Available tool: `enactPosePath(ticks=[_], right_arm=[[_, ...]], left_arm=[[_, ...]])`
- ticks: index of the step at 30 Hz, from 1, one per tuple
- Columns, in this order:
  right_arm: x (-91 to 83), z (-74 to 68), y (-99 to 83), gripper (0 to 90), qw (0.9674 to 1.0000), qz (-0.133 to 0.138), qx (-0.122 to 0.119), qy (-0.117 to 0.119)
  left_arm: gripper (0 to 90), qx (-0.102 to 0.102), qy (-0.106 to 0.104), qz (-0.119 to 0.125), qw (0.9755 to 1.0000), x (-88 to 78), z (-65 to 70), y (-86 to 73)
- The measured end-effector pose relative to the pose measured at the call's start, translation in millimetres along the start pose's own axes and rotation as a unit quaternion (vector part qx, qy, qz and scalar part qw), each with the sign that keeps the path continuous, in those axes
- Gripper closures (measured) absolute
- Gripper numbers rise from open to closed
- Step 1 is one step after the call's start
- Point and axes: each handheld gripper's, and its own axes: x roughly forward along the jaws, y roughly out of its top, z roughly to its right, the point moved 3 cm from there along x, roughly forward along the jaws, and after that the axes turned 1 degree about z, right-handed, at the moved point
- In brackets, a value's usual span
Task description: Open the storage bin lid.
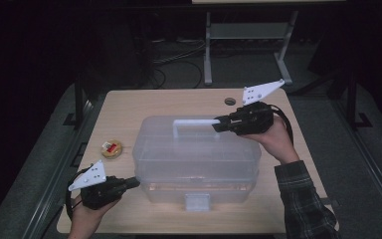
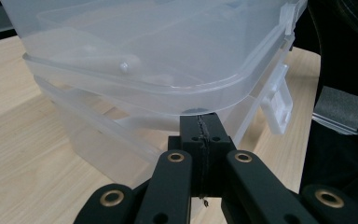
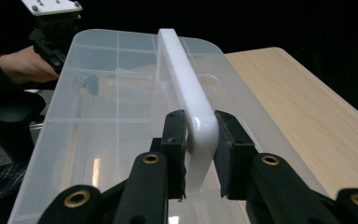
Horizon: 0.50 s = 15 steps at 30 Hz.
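Observation:
A clear plastic storage box [image 1: 196, 154] with a white handle [image 1: 194, 122] on its lid stands mid-table. My right gripper [image 1: 216, 125] reaches in from the right, shut on the handle's right end; in the right gripper view its pads [image 3: 176, 135] press both sides of the handle [image 3: 186, 88]. My left gripper [image 1: 133, 183] is shut and holds nothing. Its tips [image 2: 200, 123] rest against the box's front left corner, just under the lid's rim [image 2: 168, 93]. The box's white front latch [image 2: 279, 100] hangs loose.
A small round object [image 1: 111, 148] with a red patch lies on the wooden table [image 1: 129, 107] left of the box. A cable hole [image 1: 230, 101] sits near the far edge. Metal table legs and cables stand on the floor beyond.

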Motion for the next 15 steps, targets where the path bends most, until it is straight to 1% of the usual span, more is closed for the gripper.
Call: enactPosePath(ticks=[3,4,5,8,11,15], right_arm=[[0.0,-0.3,0.4,71.9,1.0000,0.000,-0.003,-0.006],[-1.8,-1.1,1.8,69.4,0.9999,0.010,-0.003,-0.008],[-1.8,-1.1,1.8,69.4,0.9999,0.010,-0.003,-0.008],[-3.9,-1.7,2.8,64.4,0.9998,0.012,-0.003,-0.015],[-9.1,-2.8,3.4,59.9,0.9996,0.016,-0.002,-0.022],[-15.9,-4.2,4.2,58.4,0.9993,0.025,0.002,-0.028]], left_arm=[[90.0,0.001,0.000,0.001,1.0000,-0.2,-0.1,0.6],[90.0,0.001,0.000,0.002,1.0000,-0.6,-0.5,1.3],[90.0,0.001,0.000,0.002,1.0000,-0.6,-0.5,1.3],[90.0,-0.001,-0.001,0.008,1.0000,-1.1,-0.6,2.9],[90.0,0.002,-0.001,0.013,0.9999,-1.9,-1.7,5.7],[90.0,0.005,-0.002,0.015,0.9999,-2.6,-2.4,7.8]])
